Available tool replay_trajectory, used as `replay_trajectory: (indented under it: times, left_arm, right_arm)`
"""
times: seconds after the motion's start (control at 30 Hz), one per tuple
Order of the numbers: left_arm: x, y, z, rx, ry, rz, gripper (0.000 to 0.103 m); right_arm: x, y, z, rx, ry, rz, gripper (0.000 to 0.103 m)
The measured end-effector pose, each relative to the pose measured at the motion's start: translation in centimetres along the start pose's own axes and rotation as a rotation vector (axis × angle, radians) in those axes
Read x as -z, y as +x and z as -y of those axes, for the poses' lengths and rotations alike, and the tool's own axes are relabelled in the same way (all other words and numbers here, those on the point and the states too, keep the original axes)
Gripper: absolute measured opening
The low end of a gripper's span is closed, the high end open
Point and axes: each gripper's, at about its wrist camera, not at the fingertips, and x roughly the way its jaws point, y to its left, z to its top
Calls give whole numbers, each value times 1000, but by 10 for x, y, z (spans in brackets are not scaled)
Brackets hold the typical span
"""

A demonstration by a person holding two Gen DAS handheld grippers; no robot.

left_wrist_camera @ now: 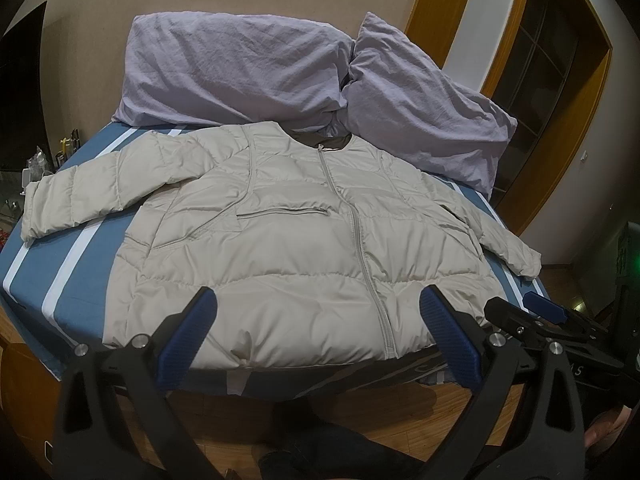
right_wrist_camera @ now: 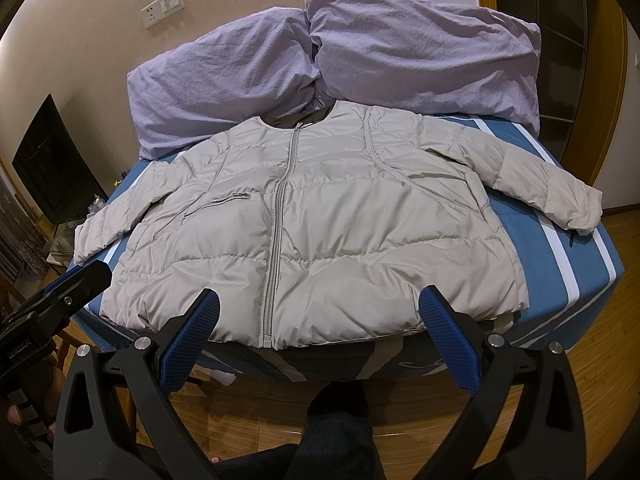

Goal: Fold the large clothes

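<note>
Spread flat and zipped on a blue striped bed (left_wrist_camera: 60, 256), front up, a pale puffer jacket (left_wrist_camera: 280, 240), hem just beyond the tips of both tongs, collar at the far end against two lilac pillows (left_wrist_camera: 240, 72). Farthest left of the left tongs (left_wrist_camera: 318, 320), the jacket's left-hand sleeve (left_wrist_camera: 80, 200), angled outward to the mattress edge and, by the look of it, liable to slide off once tugged. Left tongs spread wide, gripping nothing, hovering short of the hem. Between the two tools, the zipper (right_wrist_camera: 276, 240), a stiff ridge likely to skew any fold taken off-centre. Right tongs (right_wrist_camera: 318, 320) also spread and empty, level with the hem. Farther right, the other sleeve (right_wrist_camera: 552, 192), cuff near the bed's corner, with the same risk of dropping toward the wooden floor (right_wrist_camera: 600, 340). Slick, air-filled quilting likely to slip from a shallow pinch and spring back open after folding; uneven lifts by the two tools likely to twist the body.
</note>
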Motion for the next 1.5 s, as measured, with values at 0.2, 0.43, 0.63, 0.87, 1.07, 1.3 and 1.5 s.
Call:
replay_trajectory:
  times: [0.2,0.43,0.63,0.87,1.07,1.3,1.5]
  left_arm:
    - [0,0,1,0,0,-1,101]
    - [0,3,-3,1,0,0,101]
    - [-1,2,-1,0,-1,-2,101]
    - [-1,1,0,0,0,-4,101]
    - [-1,0,1,-2,-2,-4,101]
    - [5,11,-15,-2,-17,-15,101]
    - [-1,22,-19,-3,-30,-32,101]
  right_arm:
    - [0,0,0,0,0,0,101]
    - [0,0,0,0,0,-1,101]
    - [0,1,0,1,1,-1,101]
    - [-1,1,0,2,3,-3,101]
    - [-2,3,5,3,8,-5,101]
    - [-6,10,7,10,20,-20,101]
    - [-14,18,12,33,26,-30,101]
